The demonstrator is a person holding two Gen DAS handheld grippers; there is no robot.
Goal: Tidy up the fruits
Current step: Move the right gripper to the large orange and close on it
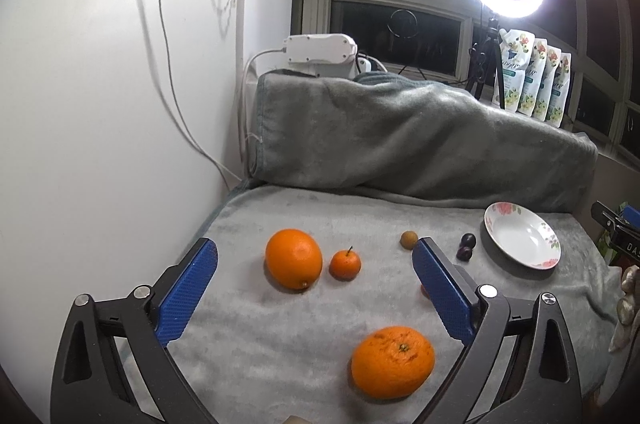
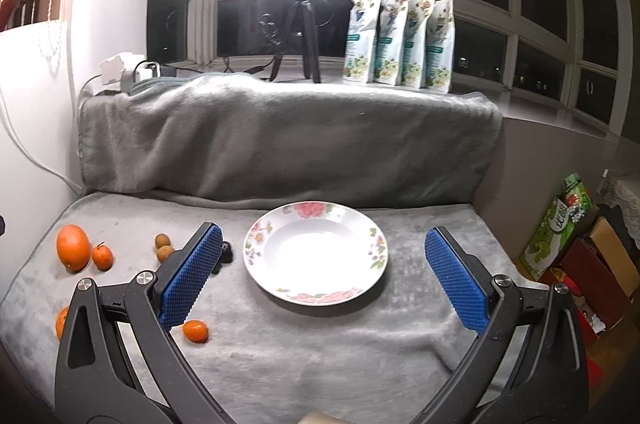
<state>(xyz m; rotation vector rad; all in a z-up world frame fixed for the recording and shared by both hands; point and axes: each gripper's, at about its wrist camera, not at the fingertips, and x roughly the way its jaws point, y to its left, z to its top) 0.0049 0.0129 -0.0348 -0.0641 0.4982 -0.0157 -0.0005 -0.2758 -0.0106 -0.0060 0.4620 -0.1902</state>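
Observation:
Fruit lies on a grey blanket [image 1: 280, 336]. In the left wrist view a large orange [image 1: 293, 258], a small mandarin [image 1: 345, 263], a brown longan [image 1: 409, 239], two dark grapes [image 1: 466, 246] and a second large orange [image 1: 392, 361] show. The empty floral plate [image 1: 522, 235] sits at the right. My left gripper [image 1: 314, 264] is open above the fruit. In the right wrist view the plate [image 2: 316, 253] lies just ahead of my open right gripper [image 2: 324, 256]. A kumquat [image 2: 195, 330], two longans [image 2: 163, 247] and the orange [image 2: 73, 248] lie to the left.
A blanket-covered ledge [image 2: 280, 140] rises behind the surface. A ring light on a tripod [image 2: 308, 4] and several pouches [image 2: 400, 40] stand on the windowsill. A white wall [image 1: 100, 104] bounds the left. Boxes [image 2: 580, 256] sit at the right.

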